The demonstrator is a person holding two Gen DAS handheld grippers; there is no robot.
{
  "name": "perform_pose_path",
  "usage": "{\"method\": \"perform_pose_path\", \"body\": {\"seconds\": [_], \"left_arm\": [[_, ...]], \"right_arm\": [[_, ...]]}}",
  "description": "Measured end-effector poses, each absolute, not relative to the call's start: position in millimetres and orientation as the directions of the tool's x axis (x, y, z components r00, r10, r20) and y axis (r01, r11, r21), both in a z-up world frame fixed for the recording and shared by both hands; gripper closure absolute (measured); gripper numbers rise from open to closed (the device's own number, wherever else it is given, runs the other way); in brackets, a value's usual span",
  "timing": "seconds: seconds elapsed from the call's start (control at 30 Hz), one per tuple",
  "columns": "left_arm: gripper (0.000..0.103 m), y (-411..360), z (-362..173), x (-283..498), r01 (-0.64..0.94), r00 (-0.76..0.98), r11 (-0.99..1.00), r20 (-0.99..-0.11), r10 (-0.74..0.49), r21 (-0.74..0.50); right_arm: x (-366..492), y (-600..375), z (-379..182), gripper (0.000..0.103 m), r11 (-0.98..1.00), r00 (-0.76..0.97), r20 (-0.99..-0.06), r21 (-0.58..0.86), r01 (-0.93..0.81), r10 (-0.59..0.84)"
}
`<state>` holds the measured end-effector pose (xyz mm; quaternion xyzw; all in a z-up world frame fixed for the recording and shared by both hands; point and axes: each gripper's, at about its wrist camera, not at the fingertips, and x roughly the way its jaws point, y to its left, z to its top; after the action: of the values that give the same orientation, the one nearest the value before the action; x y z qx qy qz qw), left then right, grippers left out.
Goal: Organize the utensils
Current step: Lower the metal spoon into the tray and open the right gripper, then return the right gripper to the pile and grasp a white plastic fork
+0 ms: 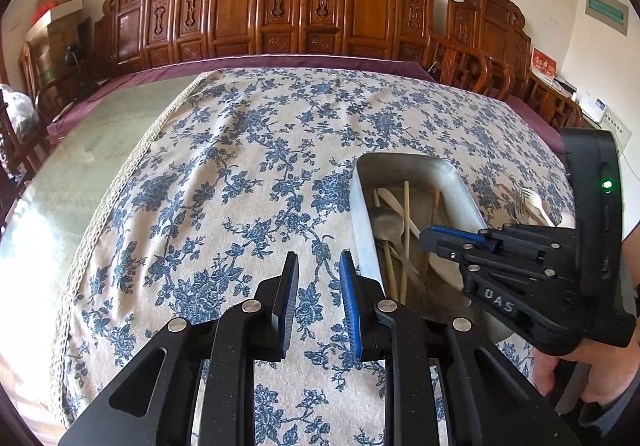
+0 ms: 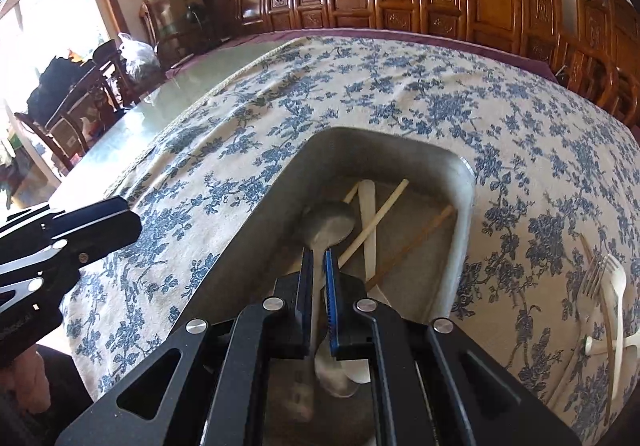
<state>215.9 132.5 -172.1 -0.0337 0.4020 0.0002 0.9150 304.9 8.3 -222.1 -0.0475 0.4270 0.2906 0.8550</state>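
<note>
My right gripper is shut on the handle of a metal spoon, which points forward with its bowl low inside the metal tray. I cannot tell whether the bowl touches the tray floor. Wooden chopsticks and a white plastic utensil lie in the tray. In the left wrist view the right gripper reaches over the tray from the right. My left gripper hovers over the cloth just left of the tray, open, with nothing between its fingers.
A metal fork, a white plastic fork and a chopstick lie on the blue-flowered tablecloth right of the tray. Carved wooden chairs line the far edge. Bare glass tabletop shows at the left.
</note>
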Motion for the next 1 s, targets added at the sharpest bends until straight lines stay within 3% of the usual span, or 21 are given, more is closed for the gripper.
{"method": "perform_pose_path", "body": {"seconds": [0.3, 0.43, 0.53, 0.67, 0.77, 0.83, 1.0], "left_arm": [[0.083, 97.4, -159.3, 212.7, 0.03, 0.702, 0.997, -0.709, -0.073, -0.073], [0.075, 72.9, -153.5, 208.7, 0.068, 0.709, 0.995, -0.698, -0.101, -0.074], [0.072, 53.9, -150.3, 205.2, 0.097, 0.711, 0.993, -0.694, -0.113, -0.063], [0.059, 33.9, -148.2, 201.7, 0.125, 0.707, 0.991, -0.696, -0.126, -0.052], [0.056, 18.1, -149.1, 197.6, 0.15, 0.696, 0.988, -0.706, -0.132, -0.036], [0.056, 9.1, -151.7, 195.6, 0.16, 0.684, 0.987, -0.719, -0.124, -0.018], [0.056, -4.0, -156.9, 189.0, 0.17, 0.663, 0.985, -0.74, -0.112, 0.003]], "right_arm": [[285.7, -77.0, -178.8, 0.095, 0.848, 0.569, -0.699, 0.103, -0.52, 0.433], [278.5, -128.7, -174.6, 0.095, 0.881, 0.618, -0.695, 0.044, -0.472, 0.366], [277.2, -171.3, -181.0, 0.095, 0.908, 0.643, -0.701, 0.015, -0.419, 0.309], [282.8, -218.6, -198.3, 0.095, 0.936, 0.645, -0.725, -0.002, -0.351, 0.241], [290.9, -246.9, -214.4, 0.093, 0.953, 0.635, -0.746, -0.006, -0.303, 0.198], [297.1, -257.0, -222.1, 0.084, 0.958, 0.623, -0.756, 0.016, -0.287, 0.199], [304.8, -262.2, -240.5, 0.081, 0.952, 0.6, -0.761, 0.074, -0.297, 0.246]]}}
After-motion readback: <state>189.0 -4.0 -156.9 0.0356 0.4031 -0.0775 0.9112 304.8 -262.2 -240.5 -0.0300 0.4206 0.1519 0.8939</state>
